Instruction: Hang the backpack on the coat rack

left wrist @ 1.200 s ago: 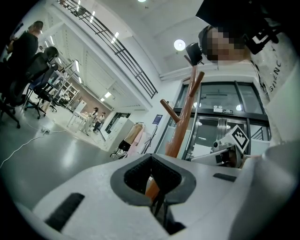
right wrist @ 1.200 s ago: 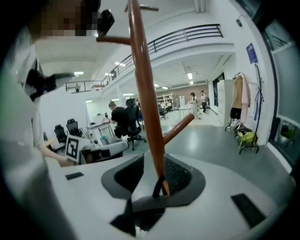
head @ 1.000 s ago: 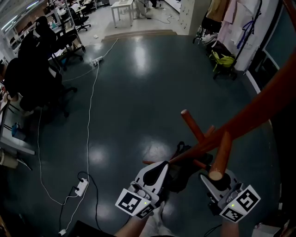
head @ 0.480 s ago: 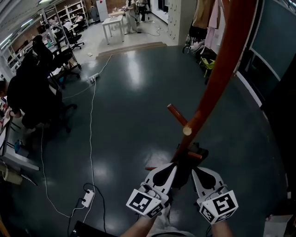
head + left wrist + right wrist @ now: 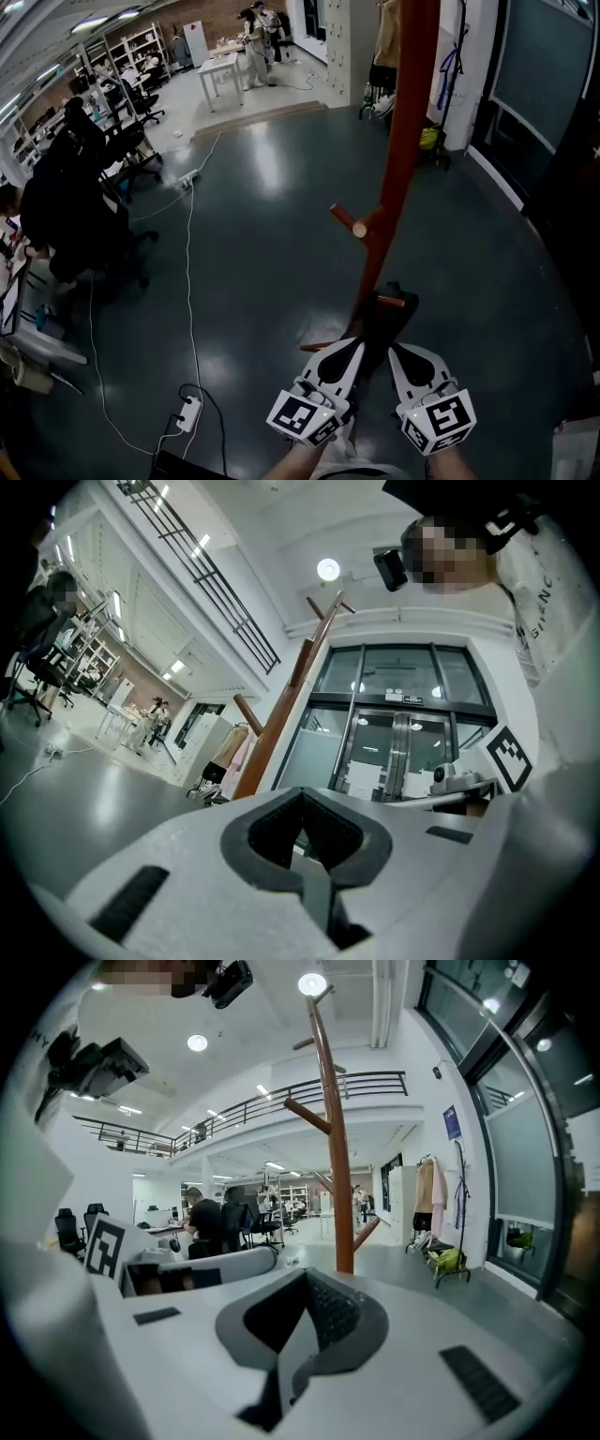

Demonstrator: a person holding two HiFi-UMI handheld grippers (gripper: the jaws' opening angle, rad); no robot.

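The red-brown wooden coat rack [image 5: 403, 122] stands upright just ahead of me, with short pegs [image 5: 347, 220] sticking out. It also shows as a coat rack [image 5: 272, 724] in the left gripper view and as a coat rack [image 5: 337, 1147] in the right gripper view. The black backpack [image 5: 386, 323] is low against the pole, apparently hanging from a small peg [image 5: 392, 301]. My left gripper [image 5: 354, 345] and right gripper [image 5: 396, 349] are side by side just short of it. Both are shut and empty, as the left gripper [image 5: 302, 855] and right gripper [image 5: 298, 1335] views show.
A white cable and power strip [image 5: 190, 410] lie on the dark floor at the left. Black office chairs [image 5: 75, 206] stand farther left. A garment rail [image 5: 384, 37] and a glass wall [image 5: 544, 84] are behind the rack. People stand at a far table [image 5: 253, 37].
Both grippers have drawn back from the rack's pegs and come closer together. The right gripper has left the peg it was next to. The head view has tilted up, so the pole looks upright.
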